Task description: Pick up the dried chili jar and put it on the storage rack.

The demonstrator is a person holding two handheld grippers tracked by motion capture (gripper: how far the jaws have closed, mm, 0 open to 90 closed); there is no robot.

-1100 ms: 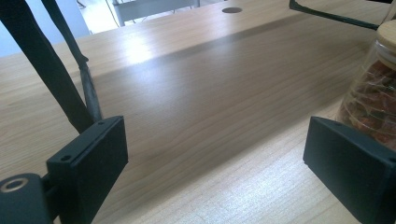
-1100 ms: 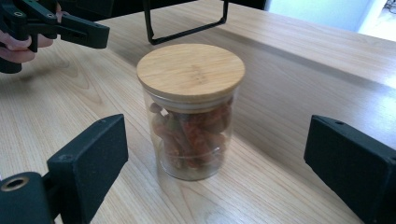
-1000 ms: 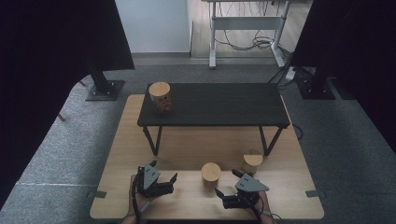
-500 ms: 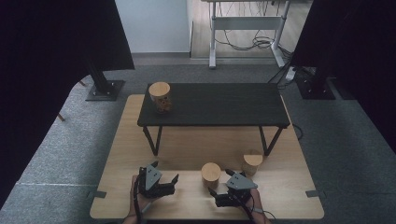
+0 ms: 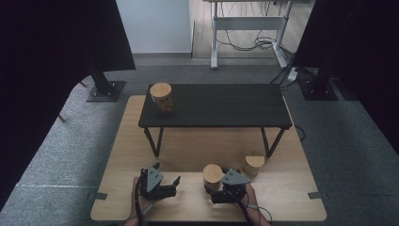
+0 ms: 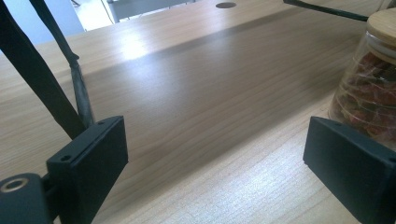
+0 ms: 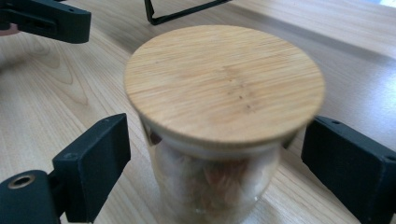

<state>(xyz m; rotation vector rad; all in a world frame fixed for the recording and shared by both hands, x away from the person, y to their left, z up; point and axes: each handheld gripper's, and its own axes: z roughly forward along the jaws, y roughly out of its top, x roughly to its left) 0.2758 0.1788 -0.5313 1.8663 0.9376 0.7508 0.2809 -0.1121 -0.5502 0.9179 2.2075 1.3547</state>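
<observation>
A glass jar with a round bamboo lid stands upright on the light wooden board, near its front edge. My right gripper straddles the jar low on its glass body. Its jaws have just been closing, but a narrow gap shows on each side and the pads do not press on it. In the high view the right gripper sits just right of the jar. My left gripper rests at the board's front left, open with nothing between its fingers. The same jar shows beyond its right jaw.
A second lidded jar stands right of the first, by a leg of the low black table. A third jar stands on that table's left end. Grey carpet surrounds the board, with dark curtains and stands at both sides.
My right gripper has slid left and forward until its jaws stand around the front jar. The left gripper has stayed where it was.
</observation>
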